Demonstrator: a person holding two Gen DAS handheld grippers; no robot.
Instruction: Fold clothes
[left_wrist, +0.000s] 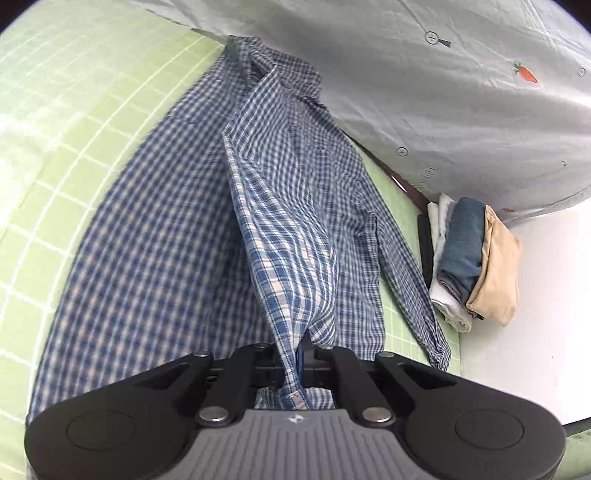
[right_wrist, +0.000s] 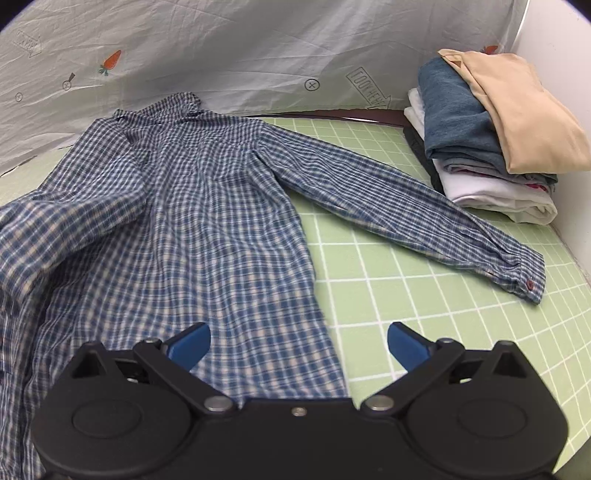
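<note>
A blue and white checked long-sleeved shirt lies spread on the green gridded mat, collar toward the back. Its right sleeve stretches flat toward the clothes pile, cuff with a red button at the end. My left gripper is shut on a fold of the shirt's fabric, which rises in a taut ridge from the body of the shirt. My right gripper hangs open above the shirt's lower hem, blue fingertips wide apart with nothing between them.
A stack of folded clothes, tan on top, then blue and white, sits at the mat's back right corner by a white wall. A pale sheet printed with carrots hangs behind the mat.
</note>
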